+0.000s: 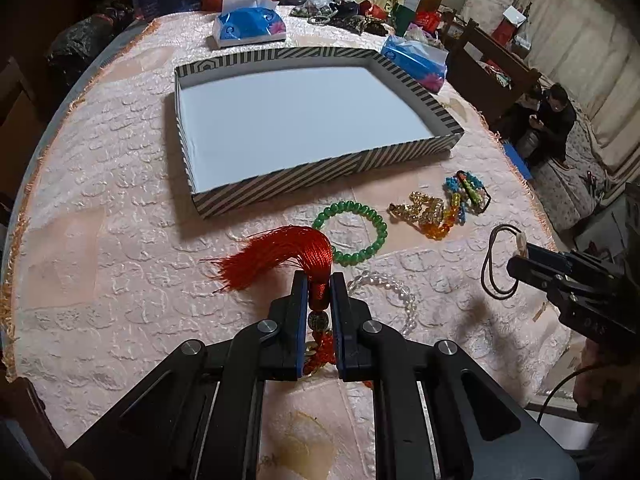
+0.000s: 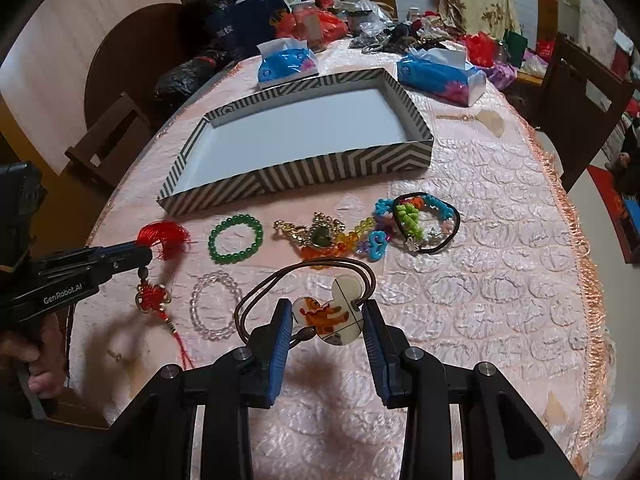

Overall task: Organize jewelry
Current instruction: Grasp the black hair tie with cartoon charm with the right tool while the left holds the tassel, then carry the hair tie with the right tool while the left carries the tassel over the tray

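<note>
My left gripper [image 1: 319,286] is shut on the red tassel charm [image 1: 280,258] and holds it above the cloth; its red knot hangs below in the right wrist view [image 2: 152,294]. My right gripper [image 2: 326,314] is shut on a cartoon pendant [image 2: 330,312] with a brown cord [image 2: 280,276]. A green bead bracelet [image 1: 352,232] [image 2: 235,238], a clear bead bracelet [image 1: 390,294] [image 2: 216,304], a gold and orange piece [image 1: 430,212] [image 2: 320,236] and a colourful bead bundle [image 1: 468,190] [image 2: 416,220] lie on the cloth. The striped tray [image 1: 280,182] [image 2: 280,182] stands behind them.
Two blue tissue packs [image 1: 248,24] [image 2: 440,74] lie behind the tray. Bags and clutter [image 2: 320,20] crowd the far table edge. A small fan-shaped item [image 2: 490,120] lies right of the tray. A person [image 1: 554,120] sits on the floor at the right.
</note>
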A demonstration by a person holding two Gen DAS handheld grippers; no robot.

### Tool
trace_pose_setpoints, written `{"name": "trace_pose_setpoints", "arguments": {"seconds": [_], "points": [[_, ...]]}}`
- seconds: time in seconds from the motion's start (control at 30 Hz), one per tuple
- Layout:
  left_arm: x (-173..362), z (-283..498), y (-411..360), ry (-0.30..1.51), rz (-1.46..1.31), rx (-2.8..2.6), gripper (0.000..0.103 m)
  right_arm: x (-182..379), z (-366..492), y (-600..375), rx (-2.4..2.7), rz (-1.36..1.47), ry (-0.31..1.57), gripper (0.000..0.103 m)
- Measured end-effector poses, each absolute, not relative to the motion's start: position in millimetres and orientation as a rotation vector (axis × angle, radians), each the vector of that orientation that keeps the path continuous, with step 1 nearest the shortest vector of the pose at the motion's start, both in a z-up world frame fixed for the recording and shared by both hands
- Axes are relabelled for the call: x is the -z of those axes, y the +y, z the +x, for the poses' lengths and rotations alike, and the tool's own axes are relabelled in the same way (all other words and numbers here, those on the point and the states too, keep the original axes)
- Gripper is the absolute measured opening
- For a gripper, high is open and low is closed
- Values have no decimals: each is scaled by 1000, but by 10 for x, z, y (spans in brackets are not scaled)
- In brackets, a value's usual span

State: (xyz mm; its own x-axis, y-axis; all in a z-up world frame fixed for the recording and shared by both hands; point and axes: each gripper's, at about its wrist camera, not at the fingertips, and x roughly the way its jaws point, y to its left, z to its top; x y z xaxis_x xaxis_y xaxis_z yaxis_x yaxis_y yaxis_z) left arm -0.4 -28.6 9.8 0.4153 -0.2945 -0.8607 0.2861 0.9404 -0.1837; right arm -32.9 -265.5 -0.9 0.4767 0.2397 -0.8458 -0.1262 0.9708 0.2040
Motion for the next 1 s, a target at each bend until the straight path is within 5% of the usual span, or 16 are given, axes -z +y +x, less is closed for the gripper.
{"name": "trace_pose_setpoints", "arguments": {"seconds": [1.0], "points": [[-1581, 1228, -490, 863, -121, 365, 10, -981, 864, -2632, -271, 67, 875, 34]]}}
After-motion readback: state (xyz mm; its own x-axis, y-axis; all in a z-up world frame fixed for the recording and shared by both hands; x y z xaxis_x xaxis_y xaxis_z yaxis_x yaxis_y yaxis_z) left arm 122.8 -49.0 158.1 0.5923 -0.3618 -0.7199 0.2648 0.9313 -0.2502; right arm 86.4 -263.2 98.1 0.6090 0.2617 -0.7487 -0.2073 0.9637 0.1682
